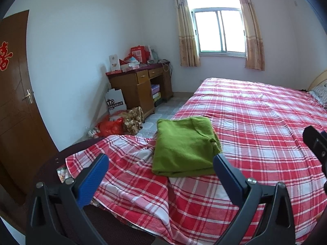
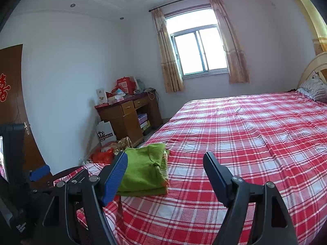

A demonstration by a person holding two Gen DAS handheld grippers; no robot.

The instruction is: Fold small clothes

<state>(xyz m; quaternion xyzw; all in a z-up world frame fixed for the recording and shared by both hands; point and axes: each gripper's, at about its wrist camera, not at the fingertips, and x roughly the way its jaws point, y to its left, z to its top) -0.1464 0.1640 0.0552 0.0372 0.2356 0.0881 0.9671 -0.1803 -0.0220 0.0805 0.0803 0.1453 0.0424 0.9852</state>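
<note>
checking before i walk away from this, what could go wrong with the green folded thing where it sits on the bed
1. The green folded garment lies near the bed's corner, where the plaid sheet is rumpled and slopes down; a nudge might slide it toward the floor.
2. Both claws are open and off the cloth, left claw and right claw, so nothing holds the fold.
3. Its right-hand edge looks bunched and may spring open.
</note>
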